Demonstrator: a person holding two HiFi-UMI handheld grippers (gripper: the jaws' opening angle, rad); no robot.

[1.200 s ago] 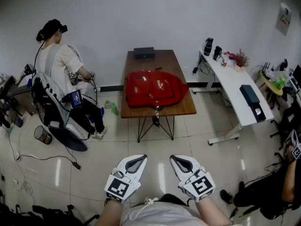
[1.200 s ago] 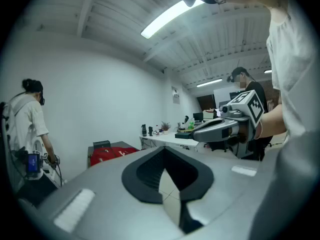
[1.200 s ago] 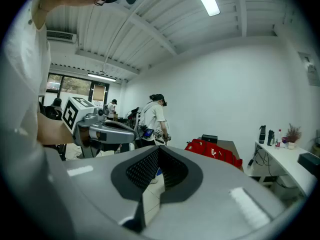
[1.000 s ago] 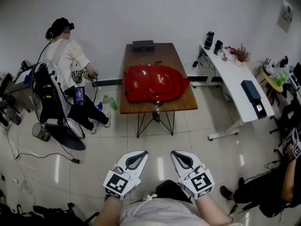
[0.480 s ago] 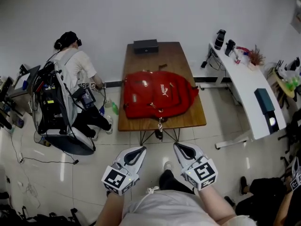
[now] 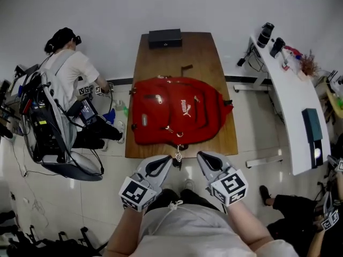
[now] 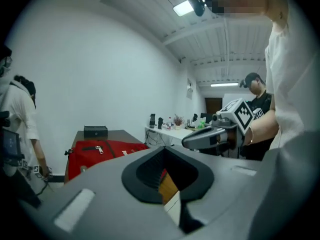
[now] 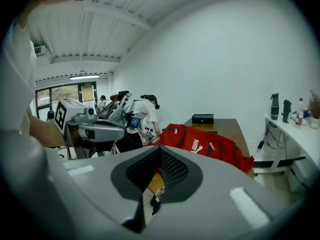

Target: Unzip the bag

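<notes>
- We see the wooden table (image 6: 199, 52), with the red bag (image 6: 177, 111) lying flat on its near end.
- Our left gripper (image 6: 166, 161) and right gripper (image 6: 201, 157) hover at the near edge, jaws together, empty.
- A zipper pull (image 6: 177, 155) dangles between them.

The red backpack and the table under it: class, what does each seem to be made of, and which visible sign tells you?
Red backpack: probably a coated synthetic fabric such as nylon; it creases softly and shows shiny highlights. Table: a wood or wood-look top, brown with a fairly matt finish; solid wood or veneer cannot be told.
</notes>
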